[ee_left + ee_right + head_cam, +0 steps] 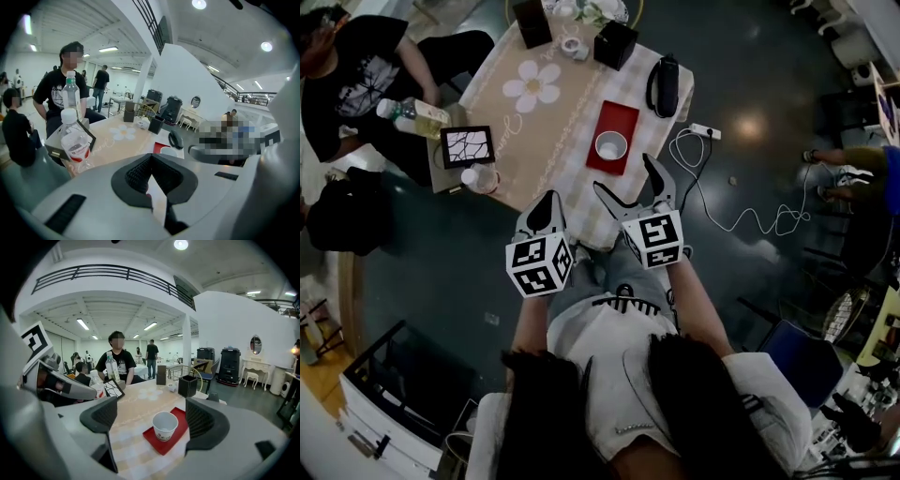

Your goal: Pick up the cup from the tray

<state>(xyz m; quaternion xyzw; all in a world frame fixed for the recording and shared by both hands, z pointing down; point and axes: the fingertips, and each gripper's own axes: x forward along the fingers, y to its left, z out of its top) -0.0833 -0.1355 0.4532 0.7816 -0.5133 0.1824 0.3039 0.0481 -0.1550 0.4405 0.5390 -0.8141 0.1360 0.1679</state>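
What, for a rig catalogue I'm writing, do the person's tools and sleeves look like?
The left tool and right tool match: pale grey moulded bodies, black ribbed pads, each carrying a white cube with black square markers. No cables show. Worn: short white sleeves.

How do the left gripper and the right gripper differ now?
The left gripper has its fingers together; the right gripper has its fingers wide apart. The right gripper faces the cup on the red tray; the left gripper points left of it. Both hover over the table edge.
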